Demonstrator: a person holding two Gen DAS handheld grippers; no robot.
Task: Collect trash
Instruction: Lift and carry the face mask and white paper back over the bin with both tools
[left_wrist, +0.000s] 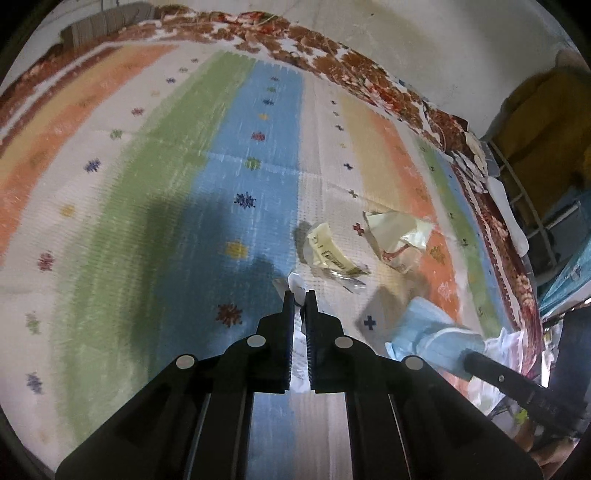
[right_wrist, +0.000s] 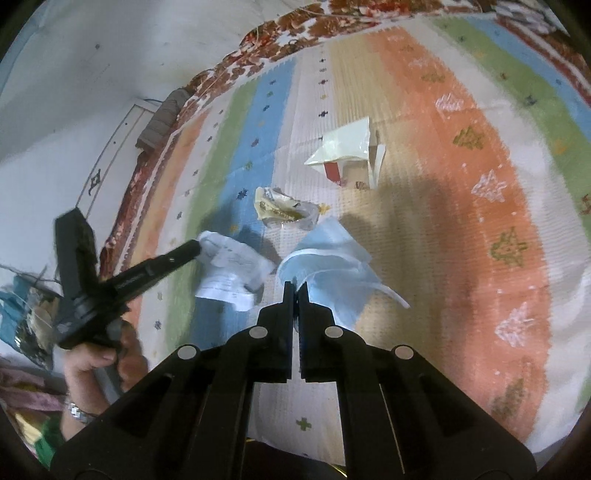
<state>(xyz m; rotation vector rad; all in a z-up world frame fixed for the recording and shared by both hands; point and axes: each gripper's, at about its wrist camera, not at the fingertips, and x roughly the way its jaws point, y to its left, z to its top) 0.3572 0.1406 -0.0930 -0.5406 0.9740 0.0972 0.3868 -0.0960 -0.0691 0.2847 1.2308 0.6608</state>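
Note:
My left gripper (left_wrist: 299, 292) is shut on a crumpled white paper (left_wrist: 297, 358) and holds it above the striped mat; the paper also shows in the right wrist view (right_wrist: 232, 271), with the left gripper (right_wrist: 195, 245) at its edge. My right gripper (right_wrist: 294, 286) is shut on a light blue face mask (right_wrist: 328, 266), which also shows in the left wrist view (left_wrist: 428, 336). A yellow crumpled wrapper (left_wrist: 332, 254) (right_wrist: 284, 210) and a cream and white torn package (left_wrist: 397, 236) (right_wrist: 351, 151) lie on the mat beyond both grippers.
The striped mat (left_wrist: 155, 206) (right_wrist: 461, 184) lies on a floral rug (left_wrist: 332, 48) by a white wall. A shelf with a yellow cloth (left_wrist: 546, 122) stands at the right. A grey folded cloth (right_wrist: 162, 118) lies at the mat's far end.

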